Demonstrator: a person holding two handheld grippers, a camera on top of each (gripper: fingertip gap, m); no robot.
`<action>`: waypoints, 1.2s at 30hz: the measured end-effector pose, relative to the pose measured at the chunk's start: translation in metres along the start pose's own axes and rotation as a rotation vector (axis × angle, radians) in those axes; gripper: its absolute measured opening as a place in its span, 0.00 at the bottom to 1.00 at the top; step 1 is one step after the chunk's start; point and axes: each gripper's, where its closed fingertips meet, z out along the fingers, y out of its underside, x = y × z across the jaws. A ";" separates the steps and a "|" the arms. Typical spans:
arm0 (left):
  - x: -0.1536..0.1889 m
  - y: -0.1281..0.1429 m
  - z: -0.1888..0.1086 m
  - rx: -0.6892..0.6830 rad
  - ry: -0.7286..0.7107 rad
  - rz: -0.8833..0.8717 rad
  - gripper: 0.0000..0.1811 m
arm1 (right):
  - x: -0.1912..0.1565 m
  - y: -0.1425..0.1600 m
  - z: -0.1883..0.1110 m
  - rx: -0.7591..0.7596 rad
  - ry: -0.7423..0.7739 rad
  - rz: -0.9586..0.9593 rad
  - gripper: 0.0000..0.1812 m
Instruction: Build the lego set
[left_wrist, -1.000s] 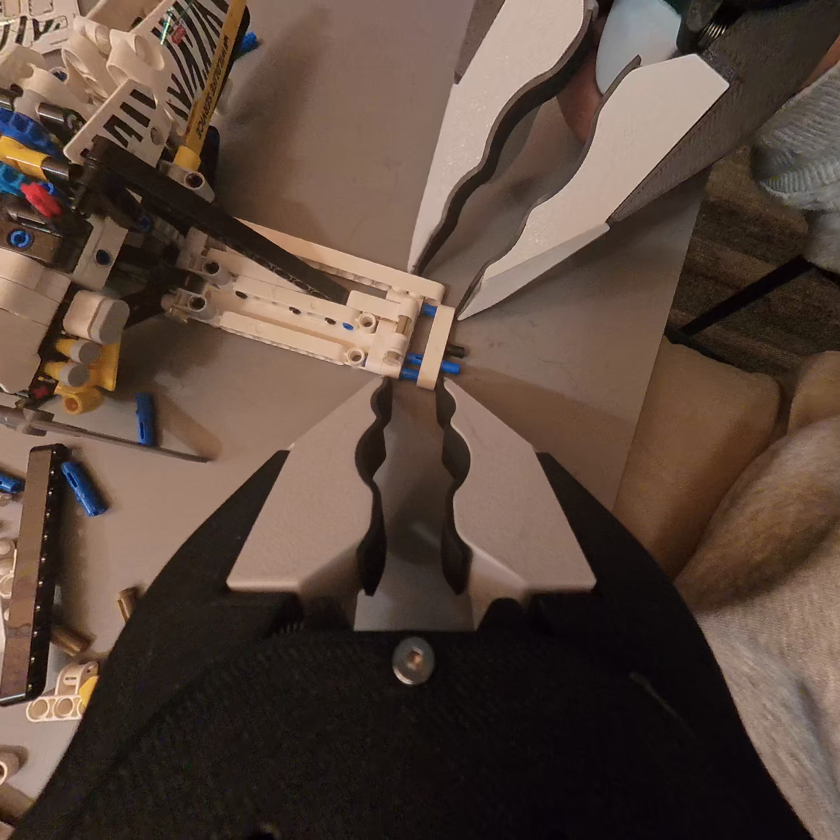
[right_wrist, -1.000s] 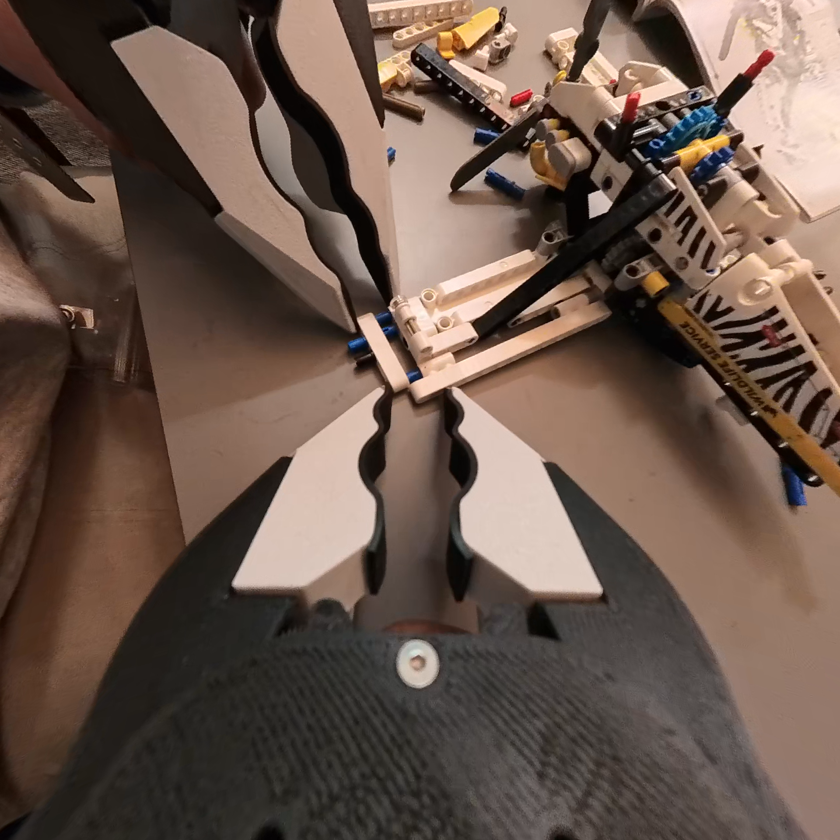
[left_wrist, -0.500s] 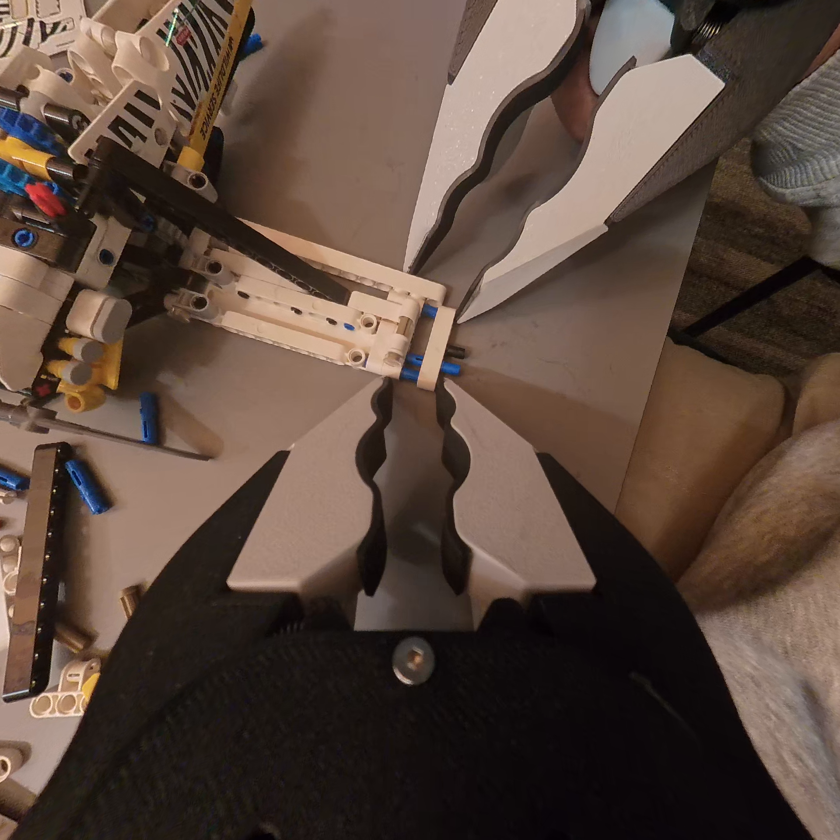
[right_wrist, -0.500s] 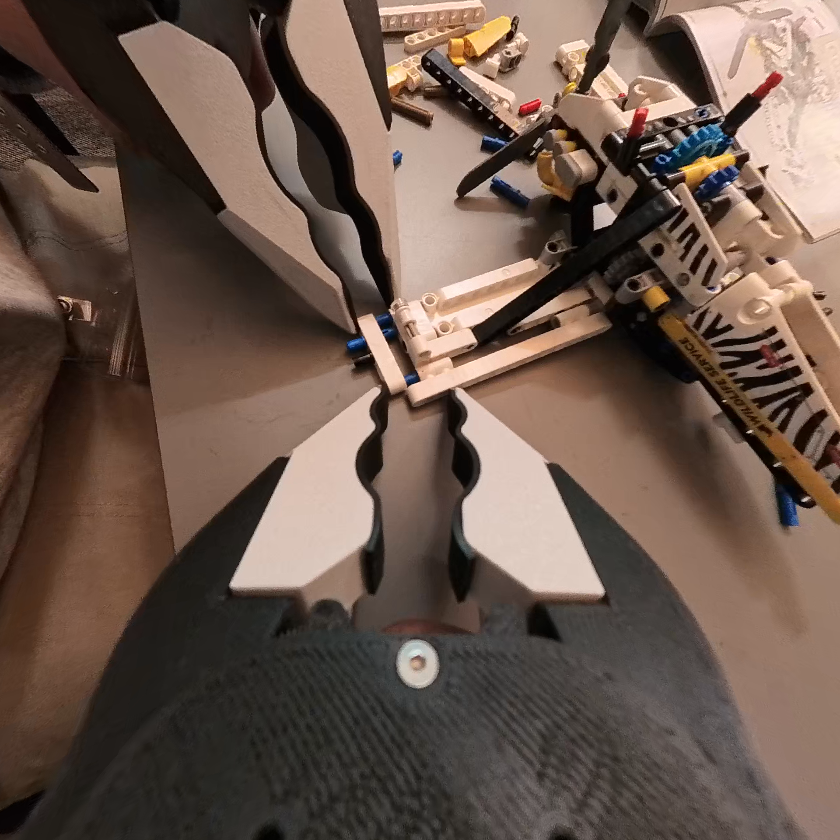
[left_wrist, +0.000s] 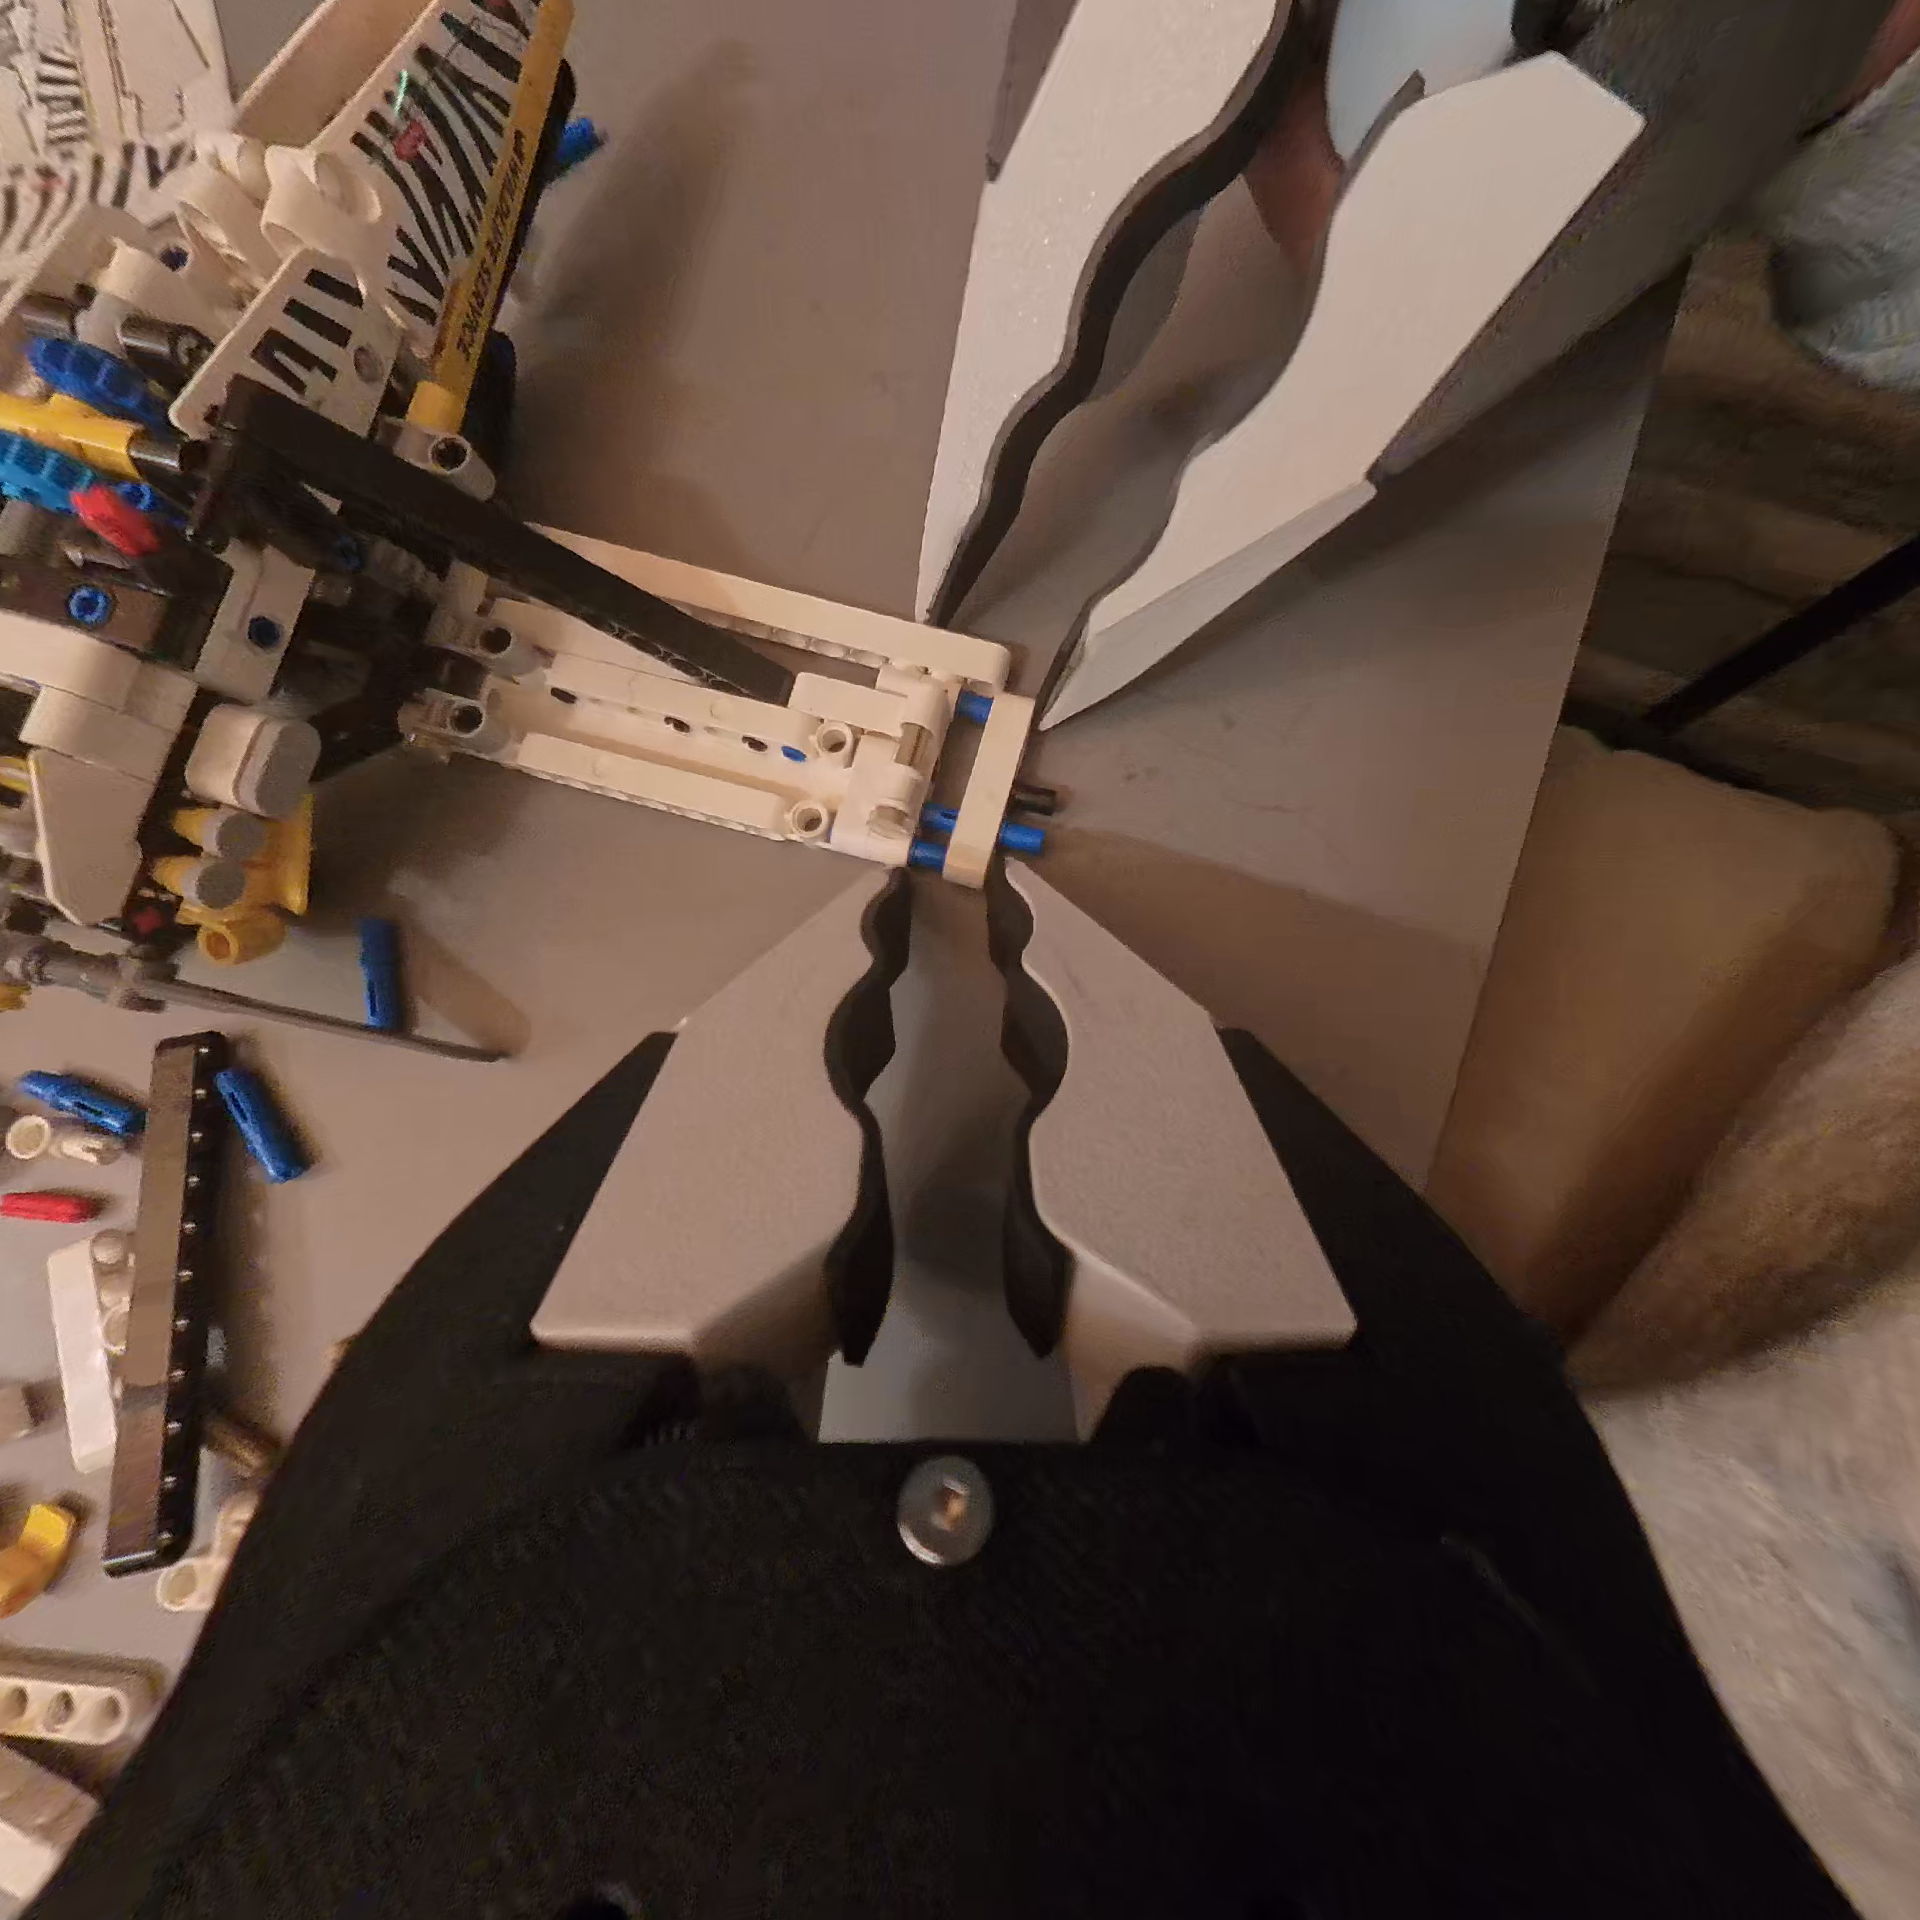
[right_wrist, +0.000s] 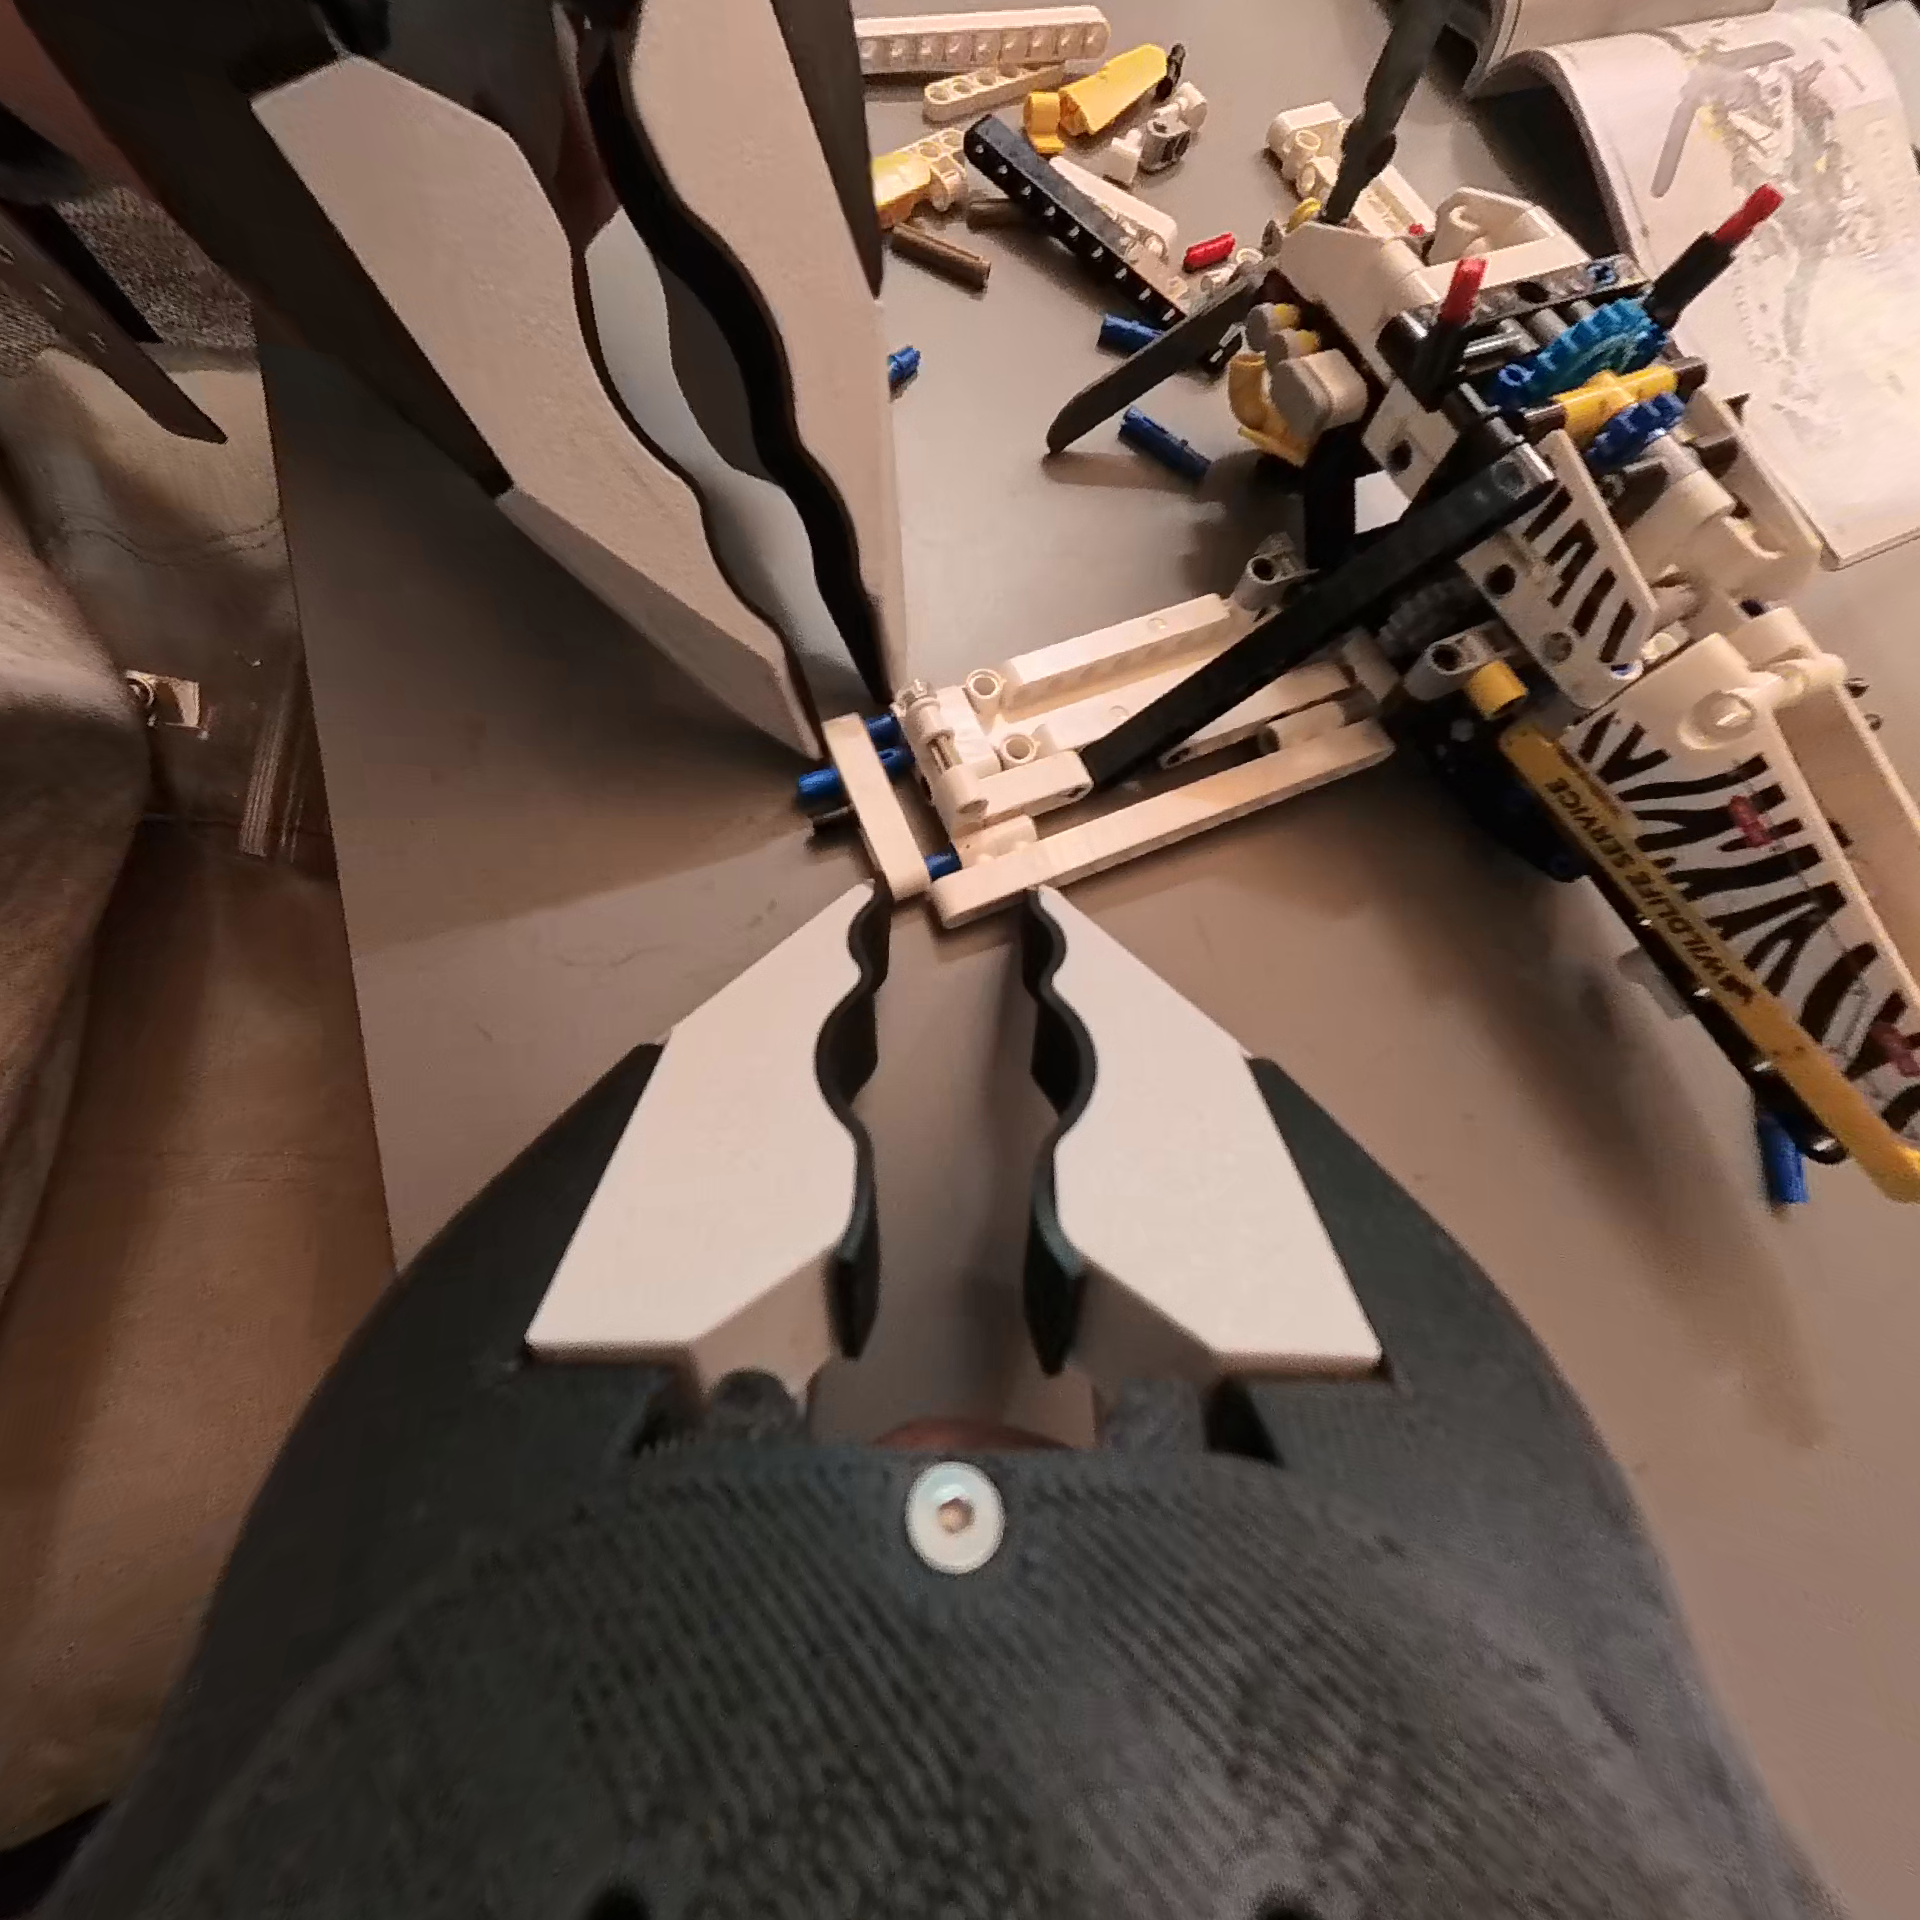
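Left wrist view: my left tongs (left_wrist: 948, 883) sit with the jaws parted, gripping nothing, tips right at the near end of the short white beam (left_wrist: 995, 781) on its blue pins (left_wrist: 940, 821). That beam sits at the tail end of the lego model (left_wrist: 665, 717), which lies on the grey table (left_wrist: 1299, 790) near its edge. My right tongs (left_wrist: 987, 649) come in from the far side, jaws also parted, tips against the beam's other end. Versus a second ago: tongs and beam are in the same place relative to each other, and the zebra-striped panel (left_wrist: 416, 208) and loose parts sit a bit lower in frame, with more of the black beam (left_wrist: 166, 1299) showing at left. Right wrist view: right tongs (right_wrist: 951, 904) released, tips just short of the beam (right_wrist: 883, 810) and the long white side beam (right_wrist: 1153, 842). Left tongs (right_wrist: 842, 717) opposite, tips at the pins. Change here: the model body (right_wrist: 1507, 540) sits higher and farther right in frame than before, and the booklet (right_wrist: 1766, 260) corner shows more. The beam is pinned on but not pushed flush; a gap shows blue.
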 end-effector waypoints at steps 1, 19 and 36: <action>0.000 0.001 0.000 -0.002 -0.010 0.026 0.07 | 0.000 0.000 0.000 0.000 0.002 0.001 0.13; 0.001 0.001 0.000 -0.002 0.014 0.039 0.07 | 0.001 0.000 0.000 -0.003 -0.011 0.022 0.13; -0.012 -0.006 0.000 0.036 -0.077 0.125 0.26 | 0.000 0.000 0.000 -0.003 -0.015 0.022 0.12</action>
